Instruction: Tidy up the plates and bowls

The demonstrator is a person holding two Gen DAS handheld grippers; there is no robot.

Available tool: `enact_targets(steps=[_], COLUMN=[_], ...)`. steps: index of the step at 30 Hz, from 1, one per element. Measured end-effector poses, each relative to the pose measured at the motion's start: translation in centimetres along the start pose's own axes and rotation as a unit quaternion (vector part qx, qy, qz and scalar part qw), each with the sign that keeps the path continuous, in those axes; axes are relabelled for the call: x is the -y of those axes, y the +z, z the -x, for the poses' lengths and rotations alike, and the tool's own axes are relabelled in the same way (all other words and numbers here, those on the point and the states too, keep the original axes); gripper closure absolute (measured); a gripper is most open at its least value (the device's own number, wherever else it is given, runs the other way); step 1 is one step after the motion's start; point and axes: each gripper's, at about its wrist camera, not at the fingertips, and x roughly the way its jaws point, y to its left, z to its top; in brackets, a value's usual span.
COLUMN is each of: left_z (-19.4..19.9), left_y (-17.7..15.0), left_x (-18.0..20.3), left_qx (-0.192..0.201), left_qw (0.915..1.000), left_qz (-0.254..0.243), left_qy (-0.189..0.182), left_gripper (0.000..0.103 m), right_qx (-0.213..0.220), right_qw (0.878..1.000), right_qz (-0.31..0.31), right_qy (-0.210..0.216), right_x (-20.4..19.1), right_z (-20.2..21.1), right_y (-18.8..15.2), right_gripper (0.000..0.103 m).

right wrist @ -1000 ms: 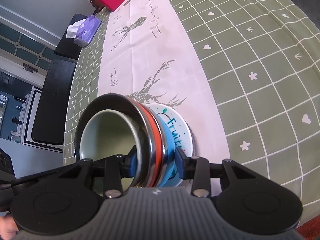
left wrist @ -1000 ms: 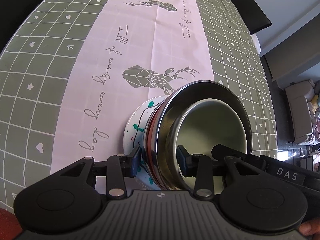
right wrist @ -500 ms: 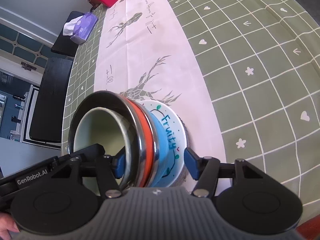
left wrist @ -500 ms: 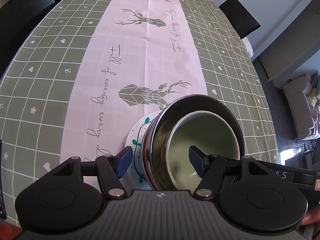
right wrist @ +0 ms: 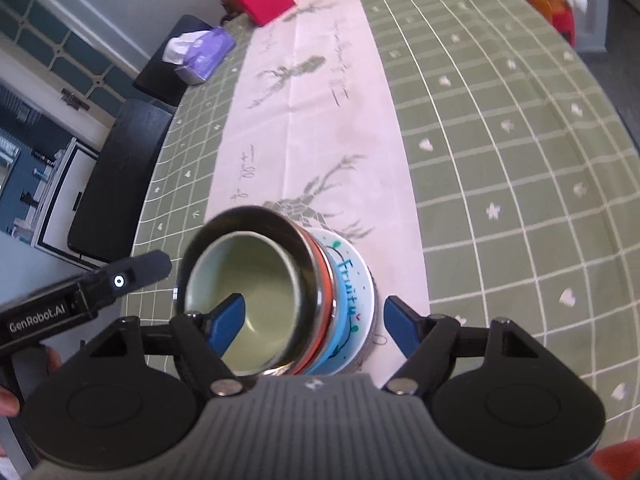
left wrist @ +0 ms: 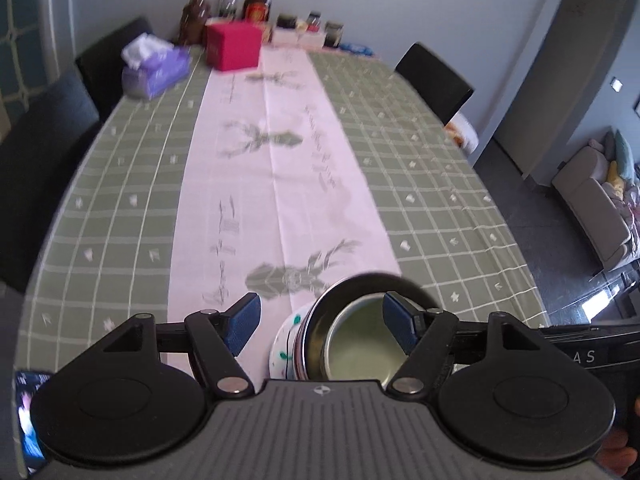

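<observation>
A stack of dishes sits on the pink table runner: a pale green bowl inside a steel bowl, over red and blue dishes on a white "Fruity" plate. The stack also shows in the left wrist view. My left gripper is open, its fingers wide apart above the stack, touching nothing. My right gripper is open, straddling the stack's near side without gripping it. The left gripper's body shows at the right view's left edge.
The green checked tablecloth covers a long table. At the far end stand a red box, a purple tissue box and several bottles and jars. Black chairs line both sides.
Both grippers opened and let go of the stack, then pulled back and up. The stack stays on the runner. The left view now tilts up to the table's far end.
</observation>
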Motion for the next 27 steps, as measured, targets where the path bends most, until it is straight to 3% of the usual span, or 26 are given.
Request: enact_targets(steps=[7, 15, 18, 22, 27], left_z=[5.1, 9.6, 9.7, 9.1, 8.8], left_y=[0.2, -3.9, -6.4, -9.5, -12.8], left_x=[3.0, 6.7, 7.6, 8.0, 8.2], left_qx=[0.086, 0.202, 0.23, 0.247, 0.264], left_qw=[0.9937, 0.9684, 0.9623, 0.9608, 0.9573], left_qz=[-0.072, -0.146, -0.145, -0.126, -0.116], left_qy=[-0.007, 0.008, 0.017, 0.013, 0.023], left_gripper=[0.021, 0.021, 0.021, 0.022, 0.024], right_qx=[0.074, 0.207, 0.24, 0.276, 0.313], right_qw=[0.992, 0.959, 0.947, 0.933, 0.924], right_qz=[0.099, 0.19, 0.208, 0.223, 0.208], right_qy=[-0.013, -0.043, -0.049, -0.057, -0.066], right_x=[-3.4, -4.7, -4.2, -3.2, -1.8], right_z=[5.5, 10.8, 11.2, 10.8, 10.3], right_y=[-0.7, -5.3, -7.9, -11.7, -15.7], right_gripper=[0.025, 0.023, 0.023, 0.023, 0.023])
